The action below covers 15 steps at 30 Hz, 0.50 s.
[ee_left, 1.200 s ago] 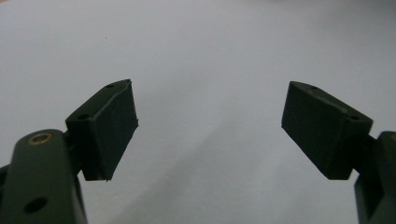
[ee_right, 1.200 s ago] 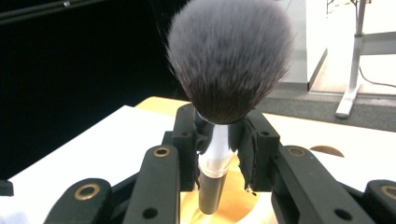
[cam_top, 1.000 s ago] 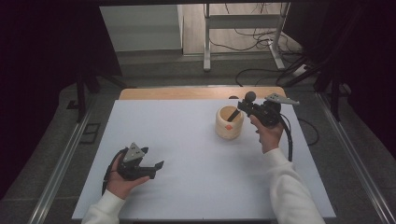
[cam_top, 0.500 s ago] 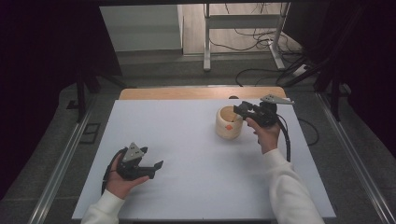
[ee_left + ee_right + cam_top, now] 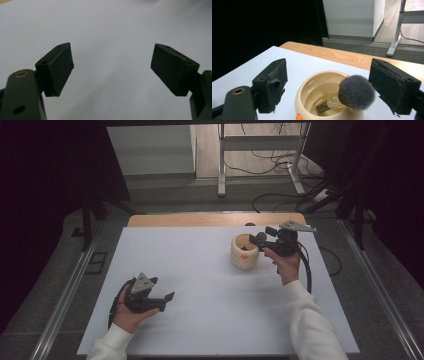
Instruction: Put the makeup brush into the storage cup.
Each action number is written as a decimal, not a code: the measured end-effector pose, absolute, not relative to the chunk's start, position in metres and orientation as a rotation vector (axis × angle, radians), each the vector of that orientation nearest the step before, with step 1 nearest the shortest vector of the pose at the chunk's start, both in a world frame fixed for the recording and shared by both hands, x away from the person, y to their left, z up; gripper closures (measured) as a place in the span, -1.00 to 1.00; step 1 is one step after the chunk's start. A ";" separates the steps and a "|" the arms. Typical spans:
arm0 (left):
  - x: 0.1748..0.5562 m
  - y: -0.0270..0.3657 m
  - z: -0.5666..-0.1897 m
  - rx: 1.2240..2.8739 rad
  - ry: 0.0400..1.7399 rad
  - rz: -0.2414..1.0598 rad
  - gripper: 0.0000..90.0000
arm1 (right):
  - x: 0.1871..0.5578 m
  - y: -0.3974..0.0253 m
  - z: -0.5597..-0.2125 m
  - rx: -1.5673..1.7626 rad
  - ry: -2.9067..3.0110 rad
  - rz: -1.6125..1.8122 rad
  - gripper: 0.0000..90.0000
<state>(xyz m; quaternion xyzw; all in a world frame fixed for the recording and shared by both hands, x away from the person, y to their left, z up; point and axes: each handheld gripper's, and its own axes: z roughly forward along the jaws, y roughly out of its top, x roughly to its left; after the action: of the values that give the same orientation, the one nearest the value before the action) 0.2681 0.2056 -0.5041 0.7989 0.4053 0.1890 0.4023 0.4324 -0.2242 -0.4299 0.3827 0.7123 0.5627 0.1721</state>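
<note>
While 1 brush (image 5: 352, 96) leans handle-down in 1 cream bowl (image 5: 243, 252), bristles tilted up over its rim, the right gripper (image 5: 329, 85) hovers wide open around it; the left gripper (image 5: 111, 67) gapes empty above the table (image 5: 200, 265).

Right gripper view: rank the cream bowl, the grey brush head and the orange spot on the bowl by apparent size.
1. Round cream ceramic bowl, partly cut off by the frame.
2. Fluffy grey brush head, resting on the bowl's rim.
3. Small orange spot on the bowl's outer wall, also cut off.

Right gripper (image 5: 260, 240) lower and nearer, jaws now wide, brush (image 5: 352, 93) released into the cream bowl (image 5: 243, 252)
</note>
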 end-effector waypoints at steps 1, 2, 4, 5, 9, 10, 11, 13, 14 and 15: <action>0.268 0.206 -0.503 2.015 1.024 0.479 -0.58 | 0.432 -0.224 -0.431 1.084 2.030 1.599 -0.68; 0.268 0.206 -0.503 2.015 1.024 0.479 -0.58 | 0.432 -0.224 -0.431 1.084 2.030 1.599 -0.68; 0.268 0.206 -0.503 2.013 1.022 0.475 -0.58 | 0.431 -0.223 -0.432 1.080 2.048 1.596 -0.70; 0.268 0.206 -0.503 2.015 1.021 0.473 -0.58 | 0.430 -0.222 -0.432 1.073 2.058 1.594 -0.71; 0.270 0.207 -0.503 2.010 1.021 0.469 -0.58 | 0.429 -0.221 -0.432 1.070 2.065 1.615 -0.72; 0.270 0.207 -0.503 2.009 1.023 0.468 -0.58 | 0.429 -0.222 -0.431 1.070 2.067 1.621 -0.72; 0.271 0.207 -0.503 2.009 1.024 0.467 -0.58 | 0.429 -0.222 -0.431 1.070 2.067 1.620 -0.72; 0.272 0.207 -0.503 2.009 1.023 0.465 -0.58 | 0.428 -0.223 -0.430 1.073 2.062 1.618 -0.72; 0.272 0.207 -0.503 2.009 1.023 0.465 -0.58 | 0.428 -0.223 -0.430 1.073 2.062 1.618 -0.72; 0.271 0.207 -0.503 2.009 1.022 0.462 -0.58 | 0.428 -0.226 -0.430 1.076 2.060 1.614 -0.73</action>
<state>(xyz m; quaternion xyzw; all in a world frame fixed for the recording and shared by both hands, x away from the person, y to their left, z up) 0.2715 0.2071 -0.5034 0.7970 0.4056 0.1833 0.4082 0.4282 -0.2256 -0.4301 0.3757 0.7191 0.5635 0.1553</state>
